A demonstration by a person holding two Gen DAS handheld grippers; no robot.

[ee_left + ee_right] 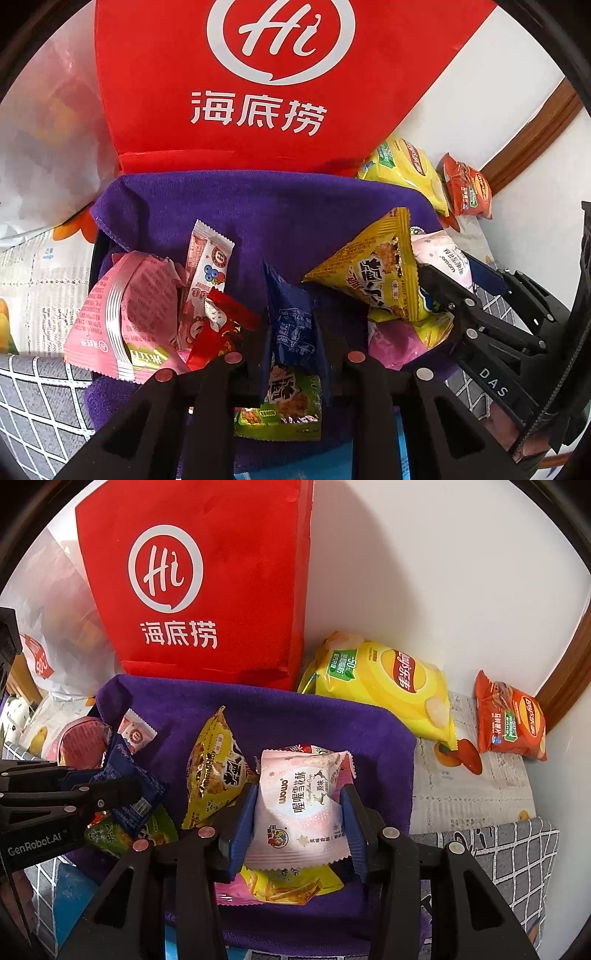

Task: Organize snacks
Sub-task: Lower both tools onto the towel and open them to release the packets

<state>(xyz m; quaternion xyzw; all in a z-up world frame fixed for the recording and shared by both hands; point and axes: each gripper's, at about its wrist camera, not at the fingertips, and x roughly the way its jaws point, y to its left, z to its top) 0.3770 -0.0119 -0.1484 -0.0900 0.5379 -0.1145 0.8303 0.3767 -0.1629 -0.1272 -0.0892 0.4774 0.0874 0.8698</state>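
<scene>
Right wrist view is showing the right tongs [298, 812] gripping a pink-white snowflake-crisp packet [301, 805] over the purple towel [295, 716]; left tongs [295, 332] are pinching a blue packet [291, 317]. Both are looking light, crinkly, crushable; sealed edges are seeming safest.

both wrist cams look steeply down, close; share purple cloth [207, 206] w/ snacks.

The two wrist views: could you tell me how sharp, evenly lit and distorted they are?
Left wrist view: strong fisheye bending, dark corners, red bag sharp, a blurred pale patch at upper left. Right wrist view: same curvature, soft even light, crisp print on the pink-white packet, slight glare on the yellow chip bag.
</scene>
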